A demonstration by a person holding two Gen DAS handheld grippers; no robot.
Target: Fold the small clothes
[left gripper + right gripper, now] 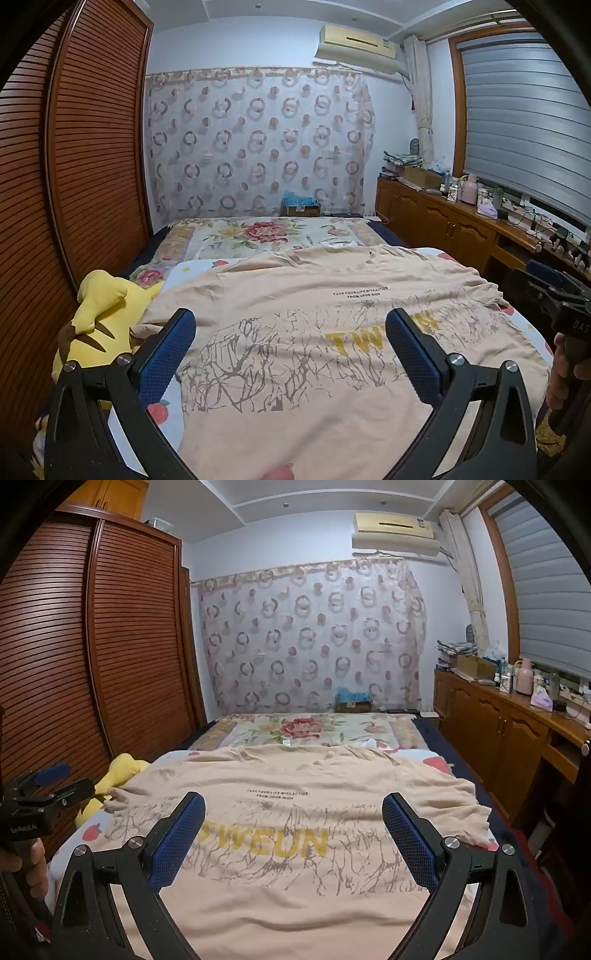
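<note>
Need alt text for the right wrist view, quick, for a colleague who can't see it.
A peach T-shirt with yellow lettering lies spread flat on the bed; the right hand-held gripper hovers open above it. A yellow plush toy sits at left.

Both cameras hover low over the bed's [258, 236] near edge, facing its far edge and the curtained wall [314, 638]. The left view sits toward the wardrobe-side edge, the right toward the cabinet-side edge; both share the spread shirt [314, 332].

Shirt [314, 332] hem cut off below — small print [277, 795] perhaps unreadable.
</note>
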